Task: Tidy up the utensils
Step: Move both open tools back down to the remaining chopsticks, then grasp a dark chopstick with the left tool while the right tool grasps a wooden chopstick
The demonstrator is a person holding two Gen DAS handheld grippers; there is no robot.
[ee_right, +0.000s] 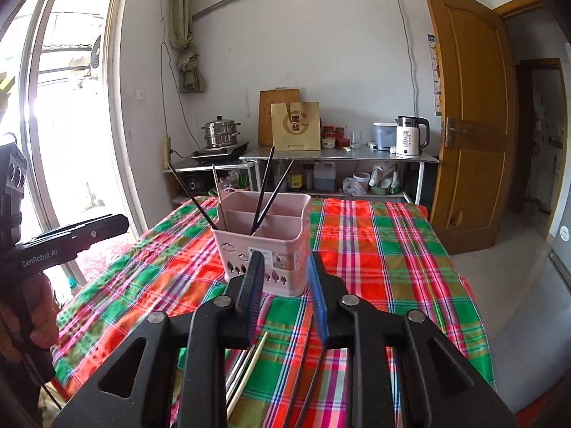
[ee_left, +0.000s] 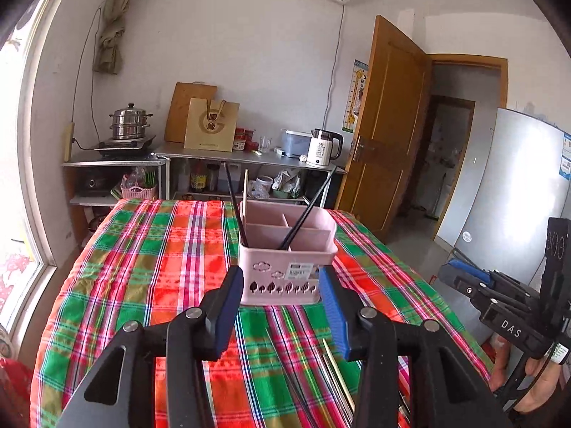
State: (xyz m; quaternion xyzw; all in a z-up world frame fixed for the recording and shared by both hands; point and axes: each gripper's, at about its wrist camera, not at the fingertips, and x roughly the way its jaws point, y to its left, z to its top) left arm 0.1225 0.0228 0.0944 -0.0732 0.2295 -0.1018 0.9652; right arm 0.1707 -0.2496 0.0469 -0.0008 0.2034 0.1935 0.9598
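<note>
The job stood partly done. A pink utensil caddy [ee_left: 287, 267] sat in the middle of the plaid-covered tabletop [ee_left: 142, 267], and several chopsticks were already standing in it: dark chopsticks [ee_left: 233, 203] leaned out to the left and to the right, and one pale wooden chopstick [ee_left: 244, 192] stood against the left wall. In the right wrist view the same caddy [ee_right: 266, 246] held the dark sticks crossing above its dividers.

More remained. Loose chopsticks [ee_left: 335, 374] lay flat on the cloth at the near edge, below the tools, a pale one and some darker ones, and the right wrist view showed a pale chopstick [ee_right: 249, 371] and dark ones lying near as well. How many were left could not be counted, since the tools covered part of them.

The left tongs [ee_left: 282, 303] stood apart with nothing between their blue pads, and the right tongs [ee_right: 285, 296] were likewise apart and empty. Both pointed toward the caddy, near it but not touching. By my judgement the next pickup had yet to begin.
</note>
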